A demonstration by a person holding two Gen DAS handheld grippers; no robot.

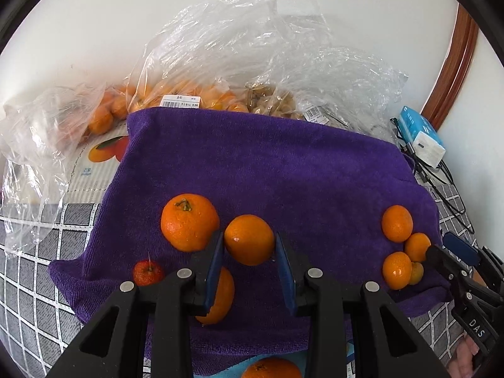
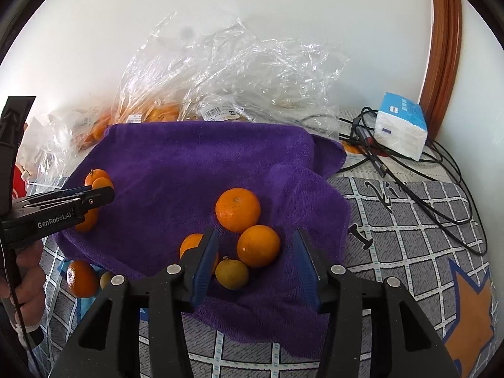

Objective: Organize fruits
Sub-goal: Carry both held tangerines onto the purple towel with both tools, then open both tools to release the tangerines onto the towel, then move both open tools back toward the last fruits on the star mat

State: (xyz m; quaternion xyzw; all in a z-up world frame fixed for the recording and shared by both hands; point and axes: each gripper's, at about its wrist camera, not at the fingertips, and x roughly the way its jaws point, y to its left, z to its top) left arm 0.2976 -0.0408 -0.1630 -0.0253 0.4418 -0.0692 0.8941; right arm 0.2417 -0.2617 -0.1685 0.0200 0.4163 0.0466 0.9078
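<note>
In the left wrist view my left gripper [image 1: 249, 236] is shut on an orange [image 1: 249, 247] just above the purple towel [image 1: 267, 163]. A bigger stemmed orange [image 1: 189, 222] lies to its left, another orange [image 1: 220, 299] sits under the left finger, and a small red fruit [image 1: 147, 272] rests near the towel's edge. My right gripper [image 2: 255, 233] stands open over a cluster on the same towel [image 2: 189, 157]: an orange [image 2: 258, 245] and a yellow-green fruit [image 2: 232, 273] lie between its pads untouched, with another orange [image 2: 237, 209] beyond. My left gripper [image 2: 105, 195] shows at the far left.
Clear plastic bags [image 1: 176, 94] holding more oranges pile up behind the towel against the wall. A tissue pack [image 2: 401, 126] and black cables [image 2: 409, 170] lie at the right. Two fruits [image 2: 82, 278] sit off the towel on the checked tablecloth [image 2: 409, 252]. A hand [image 2: 28, 280] holds the left tool.
</note>
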